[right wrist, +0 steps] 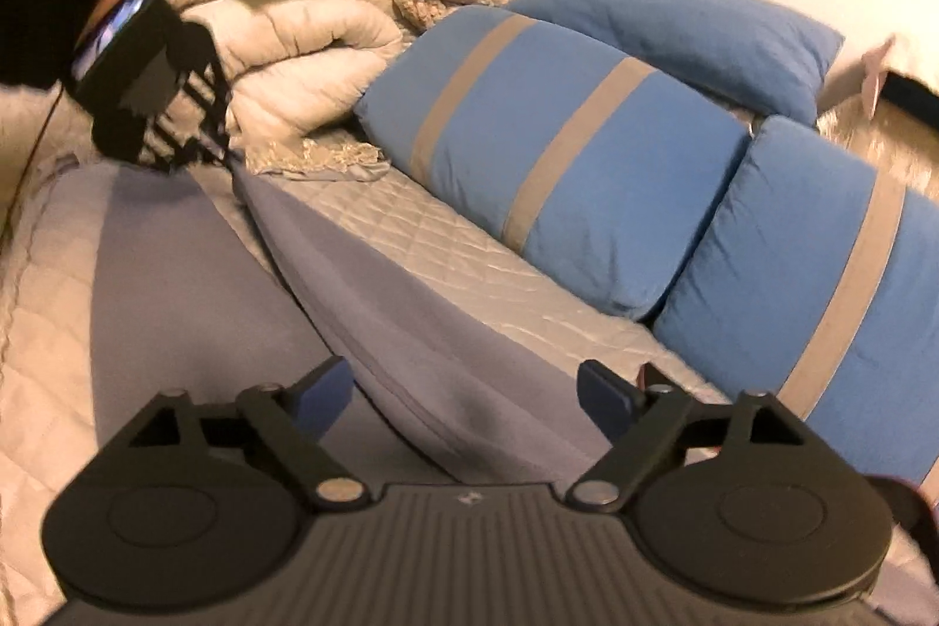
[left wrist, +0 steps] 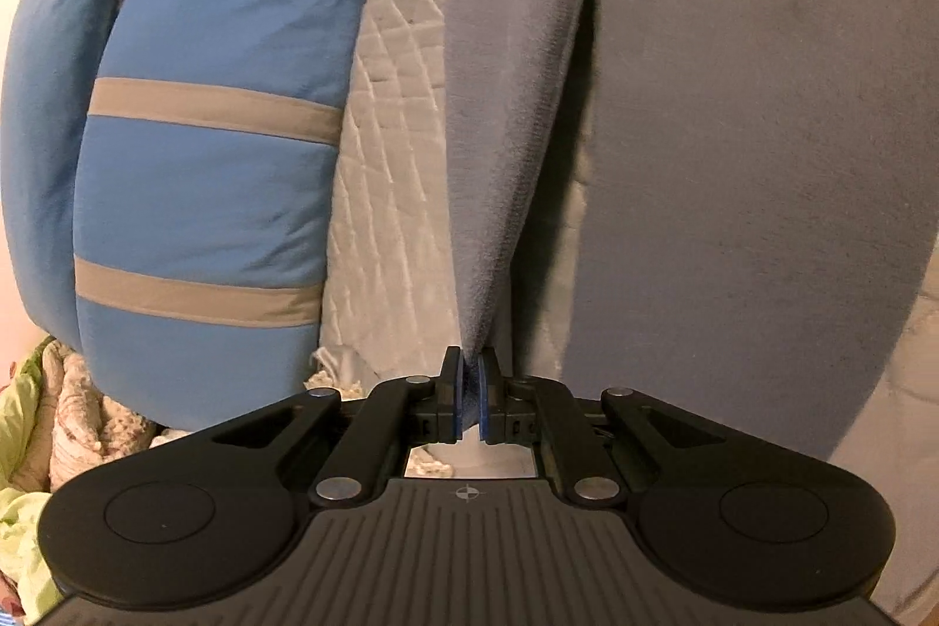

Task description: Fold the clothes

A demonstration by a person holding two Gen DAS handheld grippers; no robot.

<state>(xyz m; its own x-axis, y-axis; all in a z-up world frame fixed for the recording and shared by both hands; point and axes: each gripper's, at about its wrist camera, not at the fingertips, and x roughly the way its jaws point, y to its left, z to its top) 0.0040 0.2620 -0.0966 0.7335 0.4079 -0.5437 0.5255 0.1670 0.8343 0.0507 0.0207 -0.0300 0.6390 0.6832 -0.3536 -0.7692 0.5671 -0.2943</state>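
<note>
Grey garment (left wrist: 733,127) lengthwise away from left tool (left wrist: 469,394)

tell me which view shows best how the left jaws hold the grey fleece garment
The left wrist view: the left gripper fills the foreground, jaws shut on a pinched fold of the grey fleece garment. The right wrist view shows that gripper only small, far off and blurred, at the garment's far end.
</note>
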